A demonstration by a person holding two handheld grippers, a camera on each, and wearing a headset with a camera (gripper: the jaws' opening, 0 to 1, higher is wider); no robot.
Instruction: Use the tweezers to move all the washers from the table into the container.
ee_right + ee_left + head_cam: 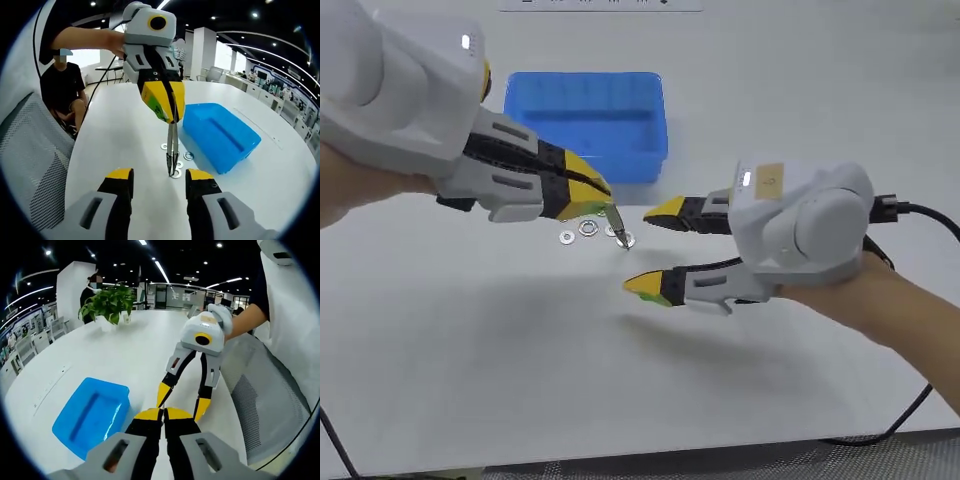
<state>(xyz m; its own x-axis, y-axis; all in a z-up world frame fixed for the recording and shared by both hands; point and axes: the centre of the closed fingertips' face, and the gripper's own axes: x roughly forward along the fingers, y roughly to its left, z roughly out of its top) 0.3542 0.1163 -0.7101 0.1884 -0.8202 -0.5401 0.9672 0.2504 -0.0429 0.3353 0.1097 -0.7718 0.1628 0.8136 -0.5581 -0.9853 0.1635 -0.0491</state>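
**Head view:** my headset camera looked forward and down at the white counter (450, 340) from close above. **Left gripper view:** the camera rode my left tool (163, 412), facing my right tool (180, 404) near by. **Right gripper view:** it faced the opposite way. All three shared the blue container (585, 125) and the counter beside it.

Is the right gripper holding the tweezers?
No, the tweezers are clamped in the left gripper; the right gripper is open.

Container (620, 160) behind washers (588, 229), tweezers (616, 224) over them
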